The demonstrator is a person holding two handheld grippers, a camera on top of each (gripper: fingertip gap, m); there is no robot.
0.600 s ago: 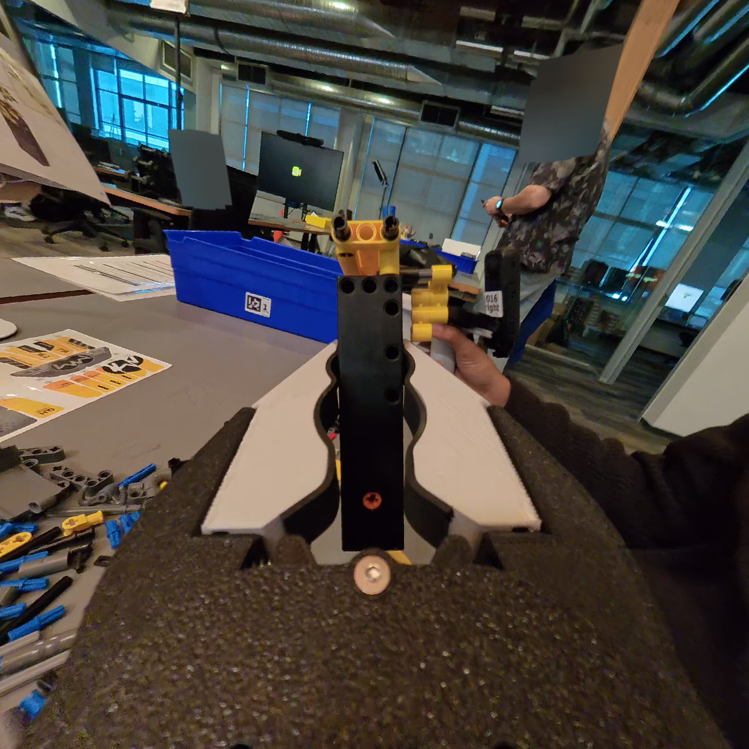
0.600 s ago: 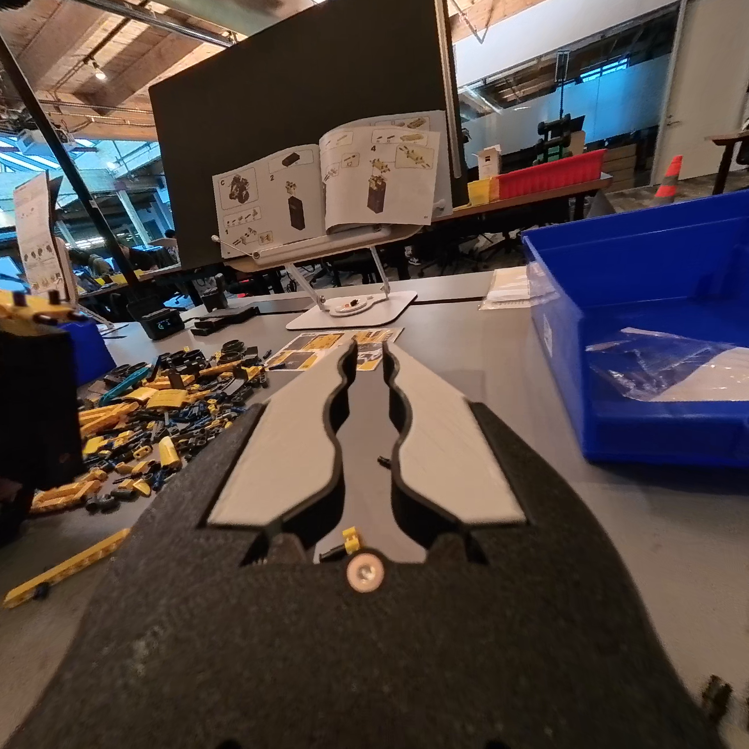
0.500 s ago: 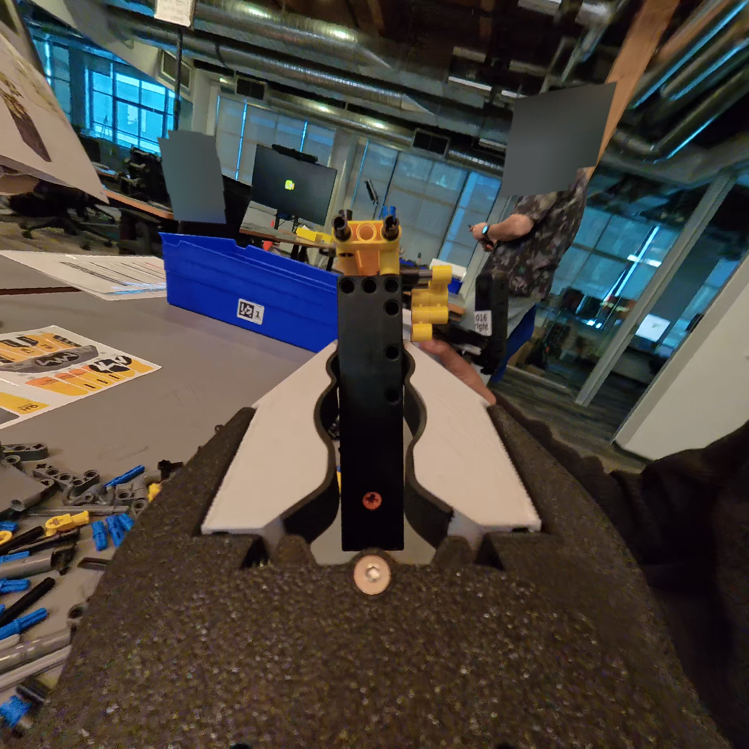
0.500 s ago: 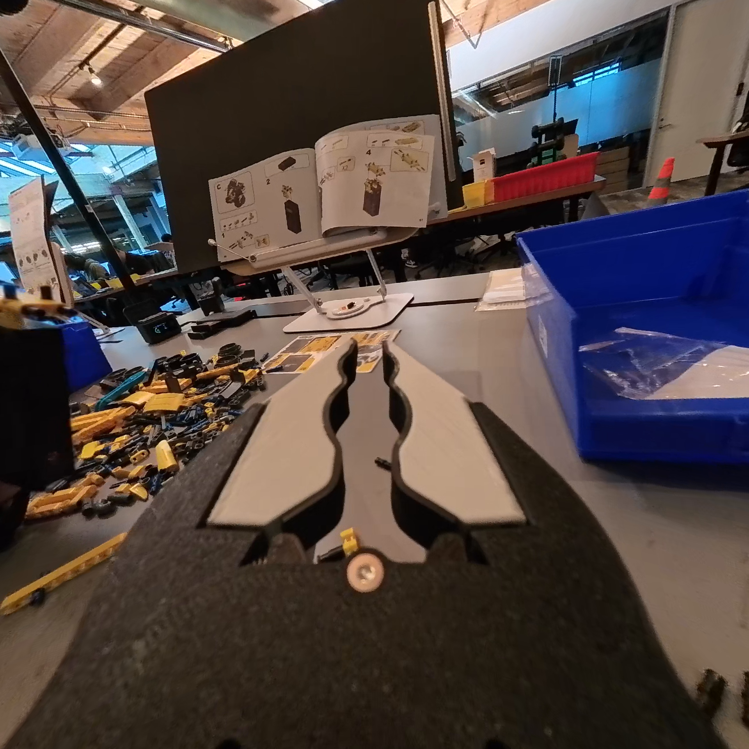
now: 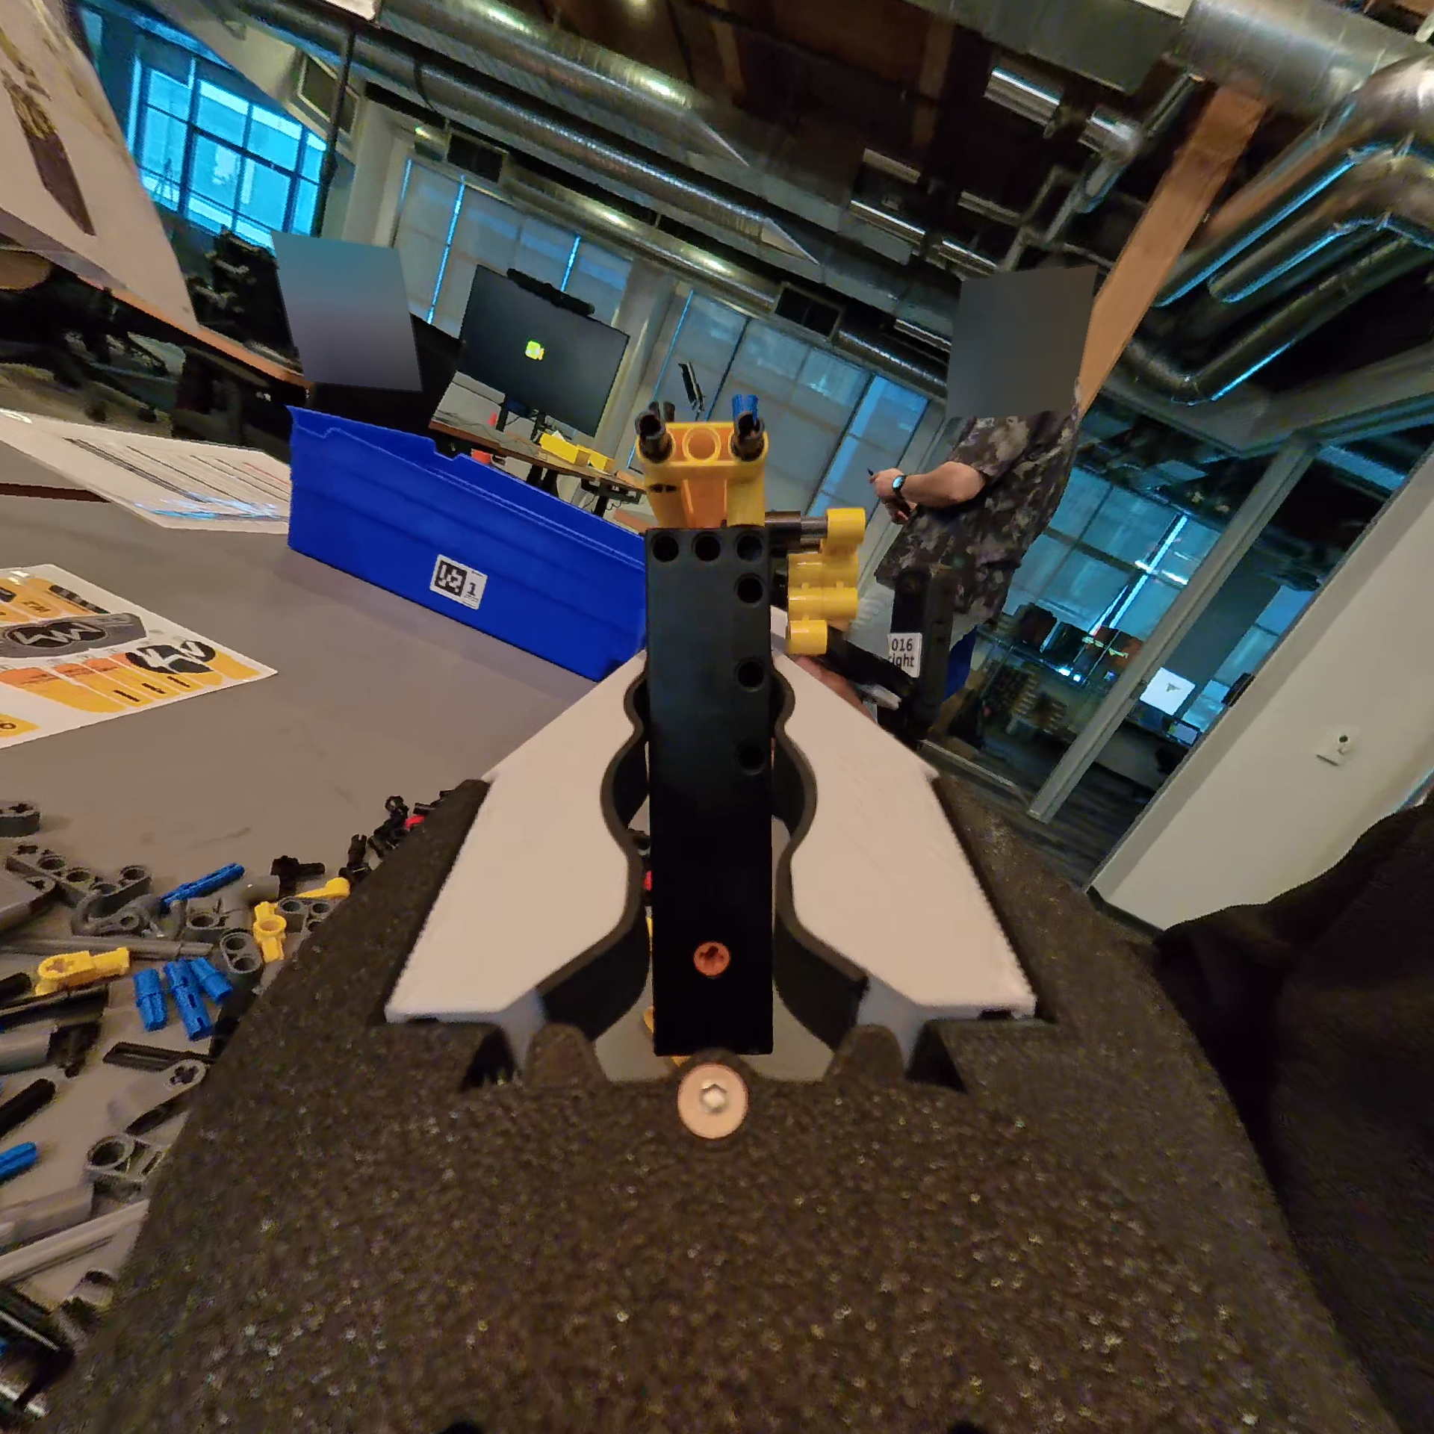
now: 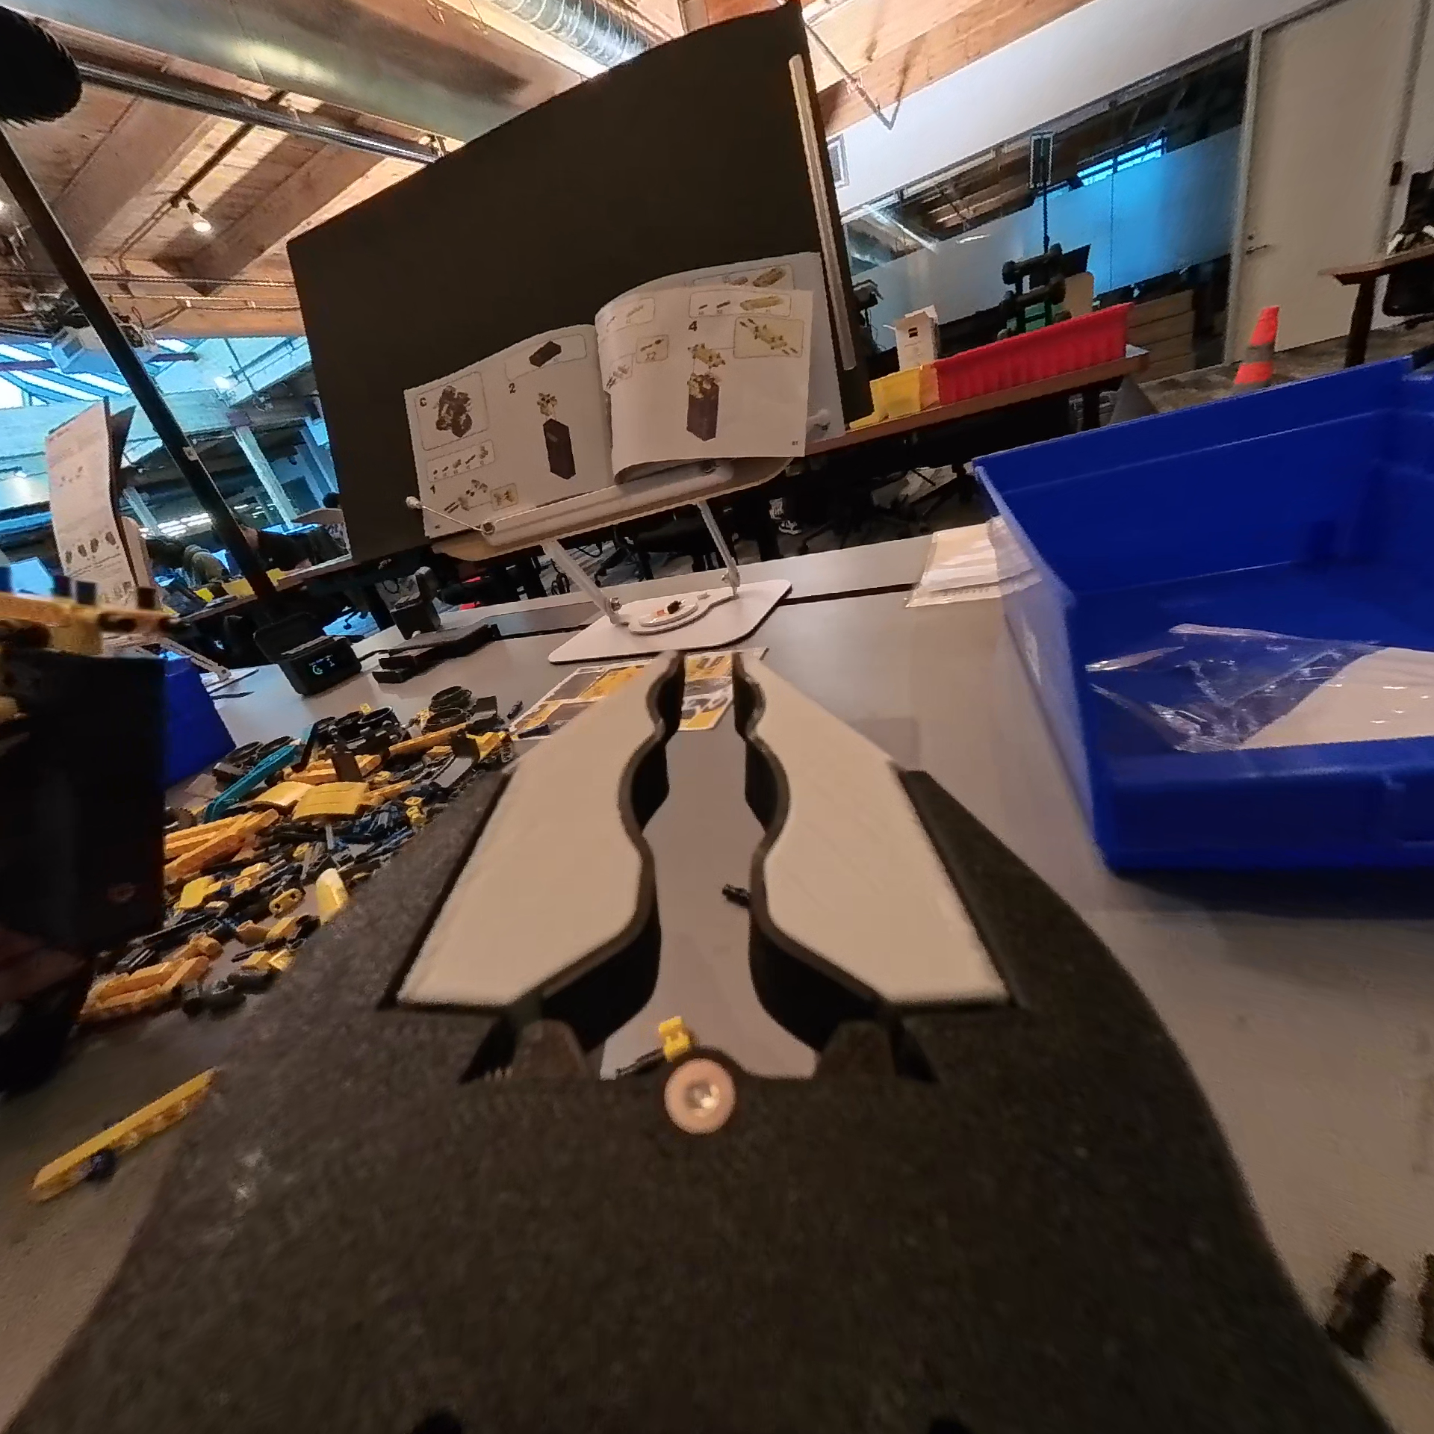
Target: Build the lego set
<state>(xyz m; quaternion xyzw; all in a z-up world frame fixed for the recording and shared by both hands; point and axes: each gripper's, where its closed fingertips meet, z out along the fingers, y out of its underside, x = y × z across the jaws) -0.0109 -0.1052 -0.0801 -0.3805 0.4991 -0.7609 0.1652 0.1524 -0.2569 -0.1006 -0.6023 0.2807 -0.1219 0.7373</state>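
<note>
My left gripper [image 5: 710,683] is shut on a tall black block [image 5: 710,815] and holds it upright above the grey table [image 5: 349,714]. A yellow connector with black pins [image 5: 702,473] sits on the block's top. A yellow knobbed part [image 5: 822,582] sticks out of its right side. The block also shows at the left edge of the right wrist view [image 6: 77,791]. My right gripper [image 6: 706,659] hovers low over the table. Its jaws are nearly together with a thin slit between them, and nothing is between them. A small black pin [image 6: 733,892] lies below the slit.
Loose yellow, black and blue pieces [image 6: 271,822] cover the table's left part and also show in the left wrist view [image 5: 155,970]. A blue bin [image 6: 1241,799] stands to the right. A booklet on a stand [image 6: 621,403] and a sticker sheet [image 5: 116,659] lie farther off. A person [image 5: 985,504] stands off the table. My right fingertips sit around 25 cm from my left ones.
The left gripper has rolled and shifted a little with the block still in it. The hand and the right gripper have slipped mostly behind the block. The right view has tilted slightly.
</note>
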